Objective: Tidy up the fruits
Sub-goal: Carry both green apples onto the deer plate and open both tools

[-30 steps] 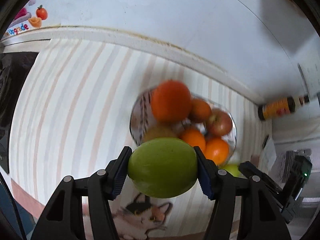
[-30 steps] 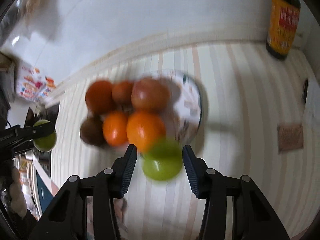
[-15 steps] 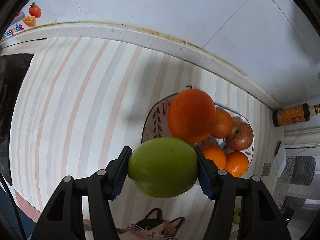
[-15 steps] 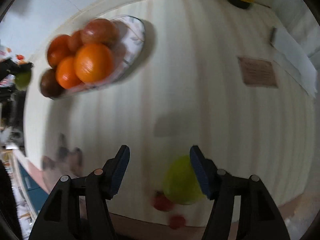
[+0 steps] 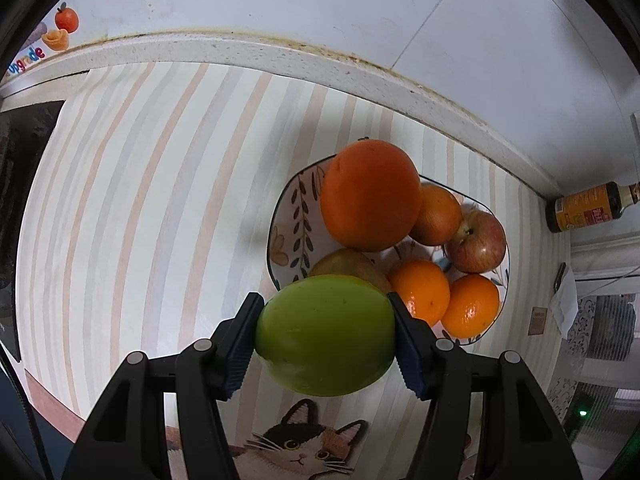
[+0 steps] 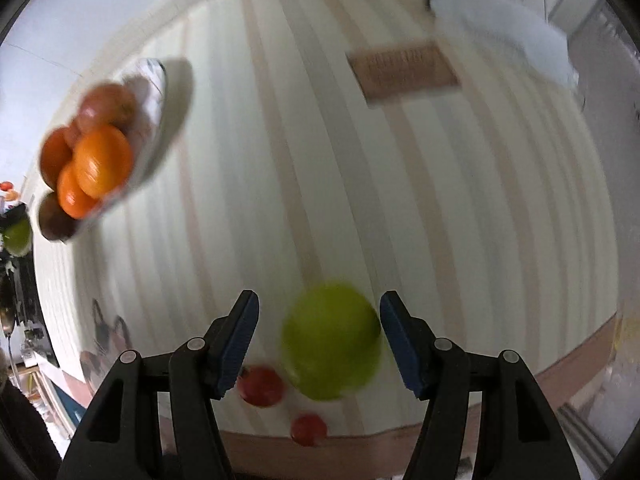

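Observation:
My left gripper [image 5: 326, 330] is shut on a green apple [image 5: 325, 334] and holds it above the striped cloth, just in front of a patterned plate [image 5: 288, 216]. The plate holds several oranges [image 5: 370, 194], a red apple [image 5: 476, 245] and a brownish fruit [image 5: 348, 265]. My right gripper [image 6: 318, 338] is open above a second green apple [image 6: 331, 347] that lies on the cloth between the fingers, blurred. The plate [image 6: 156, 80] of fruit shows far left in the right wrist view.
Two small red fruits [image 6: 261, 386] lie near the cloth's front edge by the right gripper. A dark sauce bottle [image 5: 588, 208] stands at the back right by the wall. A brown card [image 6: 402, 70] and white paper [image 6: 500, 24] lie on the cloth. A cat print [image 5: 300, 444] marks the cloth's front.
The left gripper has pulled back and to the left with its apple, so the plate sits farther right. The right gripper has swung right, away from the plate, over the second green apple.

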Motion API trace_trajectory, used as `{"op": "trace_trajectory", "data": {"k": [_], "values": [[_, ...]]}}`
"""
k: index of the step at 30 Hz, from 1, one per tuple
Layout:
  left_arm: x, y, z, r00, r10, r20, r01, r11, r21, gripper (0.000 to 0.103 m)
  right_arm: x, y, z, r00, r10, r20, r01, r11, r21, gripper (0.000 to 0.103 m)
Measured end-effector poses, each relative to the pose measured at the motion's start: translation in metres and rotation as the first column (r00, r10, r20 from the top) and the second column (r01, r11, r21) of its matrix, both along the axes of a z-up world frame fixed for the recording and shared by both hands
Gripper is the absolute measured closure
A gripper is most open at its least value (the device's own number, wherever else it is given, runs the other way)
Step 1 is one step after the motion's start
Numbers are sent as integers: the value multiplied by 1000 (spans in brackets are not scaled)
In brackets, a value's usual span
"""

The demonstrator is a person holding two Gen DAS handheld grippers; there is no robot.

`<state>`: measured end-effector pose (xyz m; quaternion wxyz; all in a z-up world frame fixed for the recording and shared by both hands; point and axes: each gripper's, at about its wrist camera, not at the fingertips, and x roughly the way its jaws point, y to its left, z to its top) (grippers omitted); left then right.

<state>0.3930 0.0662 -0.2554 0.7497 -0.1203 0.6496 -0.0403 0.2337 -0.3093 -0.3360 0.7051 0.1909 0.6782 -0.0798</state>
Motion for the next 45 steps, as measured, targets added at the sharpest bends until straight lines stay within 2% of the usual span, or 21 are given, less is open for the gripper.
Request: {"op": "trace_trajectory", "data": {"k": [2, 3, 9, 15, 19, 25, 30, 36, 38, 43, 45], "values": [[-3, -1, 1, 1000, -2, 3, 2, 1000, 4, 44, -6, 2, -11, 1000, -1, 5, 1, 1000, 29, 43], [-4, -2, 1, 1000, -4, 4, 4, 1000, 5, 44, -8, 5, -8, 999, 7, 36, -7, 1000, -5, 46], [-5, 8, 2, 1000, 20, -5, -20, 1000, -21, 44, -2, 15, 5, 989, 41, 139, -37, 999, -27, 46], [22, 32, 5, 996, 93, -13, -94, 991, -98, 44, 60, 35, 42, 957, 101, 272, -107, 994, 9, 46], [49, 43, -10, 990, 128, -64, -137, 977, -162, 44, 114, 53, 51, 937, 122, 329, -141, 989, 36, 46], [67, 46, -43, 981, 123, -151, -152, 968, -198, 44, 154, 80, 28, 942, 134, 307, -161, 985, 65, 46], [63, 45, -50, 980, 128, -150, -160, 961, -226, 44, 166, 88, 19, 942, 167, 292, -186, 982, 37, 46], [61, 46, -52, 982, 123, -140, -150, 967, -204, 43, 176, 86, 8, 944, 157, 290, -173, 984, 30, 45], [59, 47, -55, 979, 132, -153, -160, 968, -195, 42, 178, 88, 8, 945, 165, 282, -178, 984, 21, 42], [54, 51, -57, 974, 159, -161, -194, 954, -229, 41, 176, 88, 7, 948, 158, 274, -171, 985, 23, 35], [53, 50, -55, 975, 157, -154, -190, 956, -224, 41, 173, 87, 6, 950, 153, 273, -167, 986, 28, 28]]}}
